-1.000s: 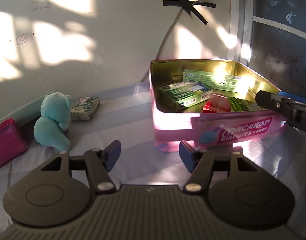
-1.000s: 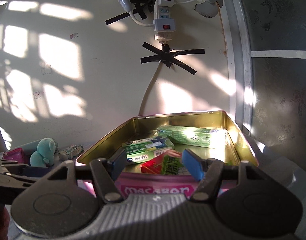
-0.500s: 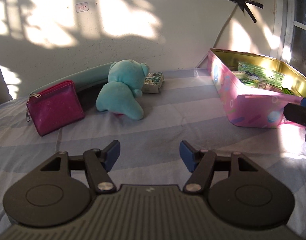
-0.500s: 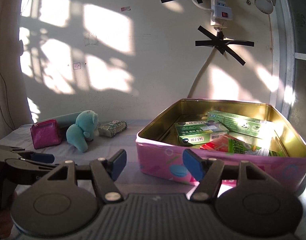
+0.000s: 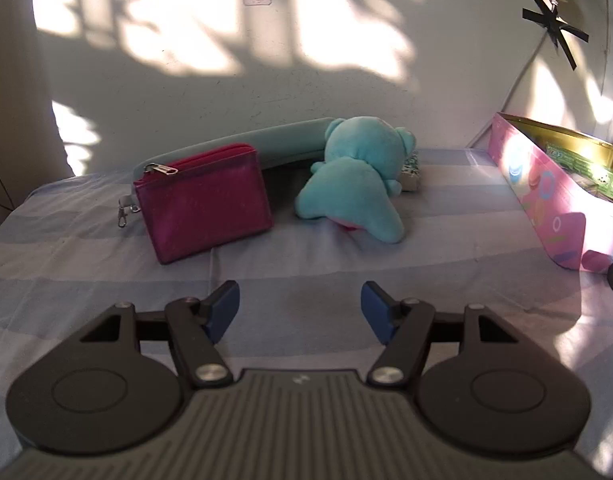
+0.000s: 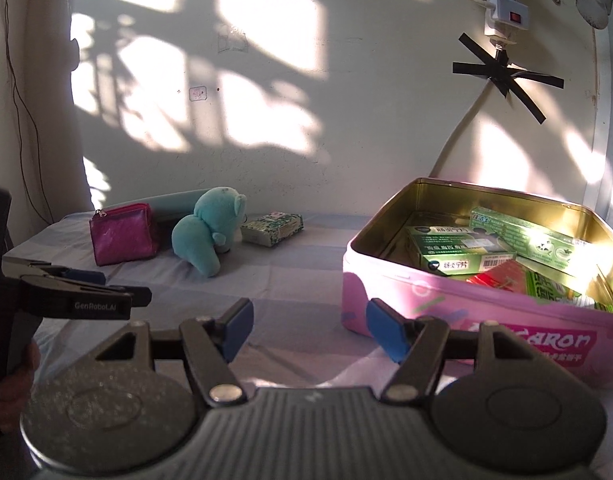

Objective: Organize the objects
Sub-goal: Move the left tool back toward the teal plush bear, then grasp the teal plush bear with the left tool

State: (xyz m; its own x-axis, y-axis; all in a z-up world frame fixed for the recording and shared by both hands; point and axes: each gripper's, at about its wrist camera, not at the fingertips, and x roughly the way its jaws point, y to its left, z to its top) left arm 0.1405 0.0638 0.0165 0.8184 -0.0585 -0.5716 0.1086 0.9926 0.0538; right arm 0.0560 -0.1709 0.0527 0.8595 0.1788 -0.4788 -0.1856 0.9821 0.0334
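A pink biscuit tin (image 6: 466, 320) stands open at the right with several green and red boxes (image 6: 458, 252) inside; its side shows in the left wrist view (image 5: 546, 200). A teal plush toy (image 5: 354, 184) (image 6: 206, 236), a magenta zip pouch (image 5: 206, 208) (image 6: 122, 236) and a small patterned packet (image 6: 272, 228) lie near the wall. My left gripper (image 5: 300, 310) is open and empty, facing the pouch and plush; it also shows in the right wrist view (image 6: 118, 288). My right gripper (image 6: 308, 328) is open and empty in front of the tin.
A striped blue cloth (image 5: 306, 256) covers the surface. A teal roll (image 5: 242, 144) lies along the wall behind the pouch. A power strip (image 6: 506, 8) and cable hang on the wall above the tin. A window frame stands at the far right.
My left gripper has swung left from the tin to face the pouch and plush. My right gripper has pulled back and turned left, so the tin now sits to its right.
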